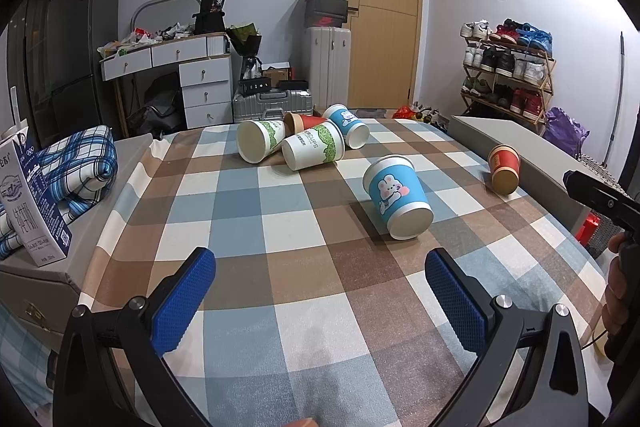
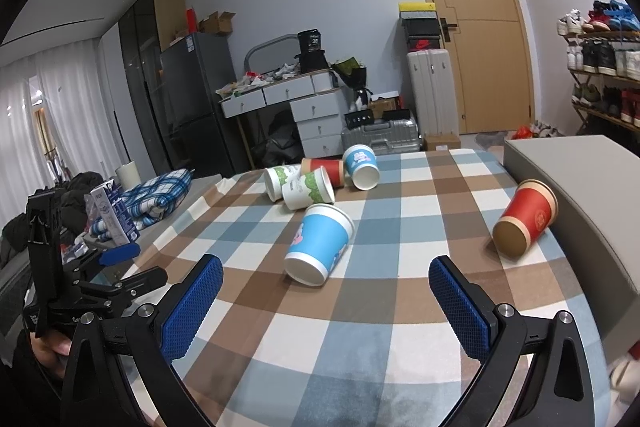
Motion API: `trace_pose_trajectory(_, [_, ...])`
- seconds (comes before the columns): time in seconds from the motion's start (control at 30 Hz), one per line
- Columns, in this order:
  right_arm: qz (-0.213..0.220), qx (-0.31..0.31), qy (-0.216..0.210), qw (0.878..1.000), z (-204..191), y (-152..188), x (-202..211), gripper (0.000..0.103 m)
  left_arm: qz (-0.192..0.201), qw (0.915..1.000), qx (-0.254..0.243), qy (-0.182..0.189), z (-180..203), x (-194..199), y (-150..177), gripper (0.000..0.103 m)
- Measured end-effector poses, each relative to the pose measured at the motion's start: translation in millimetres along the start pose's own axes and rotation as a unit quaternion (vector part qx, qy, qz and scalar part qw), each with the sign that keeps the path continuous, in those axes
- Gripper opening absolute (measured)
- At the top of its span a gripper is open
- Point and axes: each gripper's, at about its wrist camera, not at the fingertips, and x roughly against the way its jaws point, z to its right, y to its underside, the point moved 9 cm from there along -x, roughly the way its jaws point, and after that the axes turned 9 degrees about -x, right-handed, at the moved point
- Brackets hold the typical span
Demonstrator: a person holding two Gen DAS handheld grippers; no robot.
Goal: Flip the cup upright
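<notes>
Currently both tongs hover wide apart over the checked surface [image 1: 248, 267], holding nothing: the left tongs [image 1: 320, 291] and the right tongs [image 2: 326, 295]. A blue cup [image 1: 397, 195] lies on its side ahead of each, base toward the cameras, well apart from the blue pads [image 2: 192, 311]. Beyond it four more cups lie clustered; a red cup [image 2: 526, 219] lies against a grey box [image 2: 592, 195].

Bare cloth around blue cup [image 2: 320, 247]; grey box [image 2: 592, 211] blocks right.
</notes>
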Motion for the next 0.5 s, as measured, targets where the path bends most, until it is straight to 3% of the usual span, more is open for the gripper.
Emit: trace_pose_trajectory(0.5, [-0.004,-0.003,0.006,1.000,5.7,-1.5,1.9,0.103,-0.011,0.9999,-0.004,0.009,9.3,-8.3,-2.0,0.102])
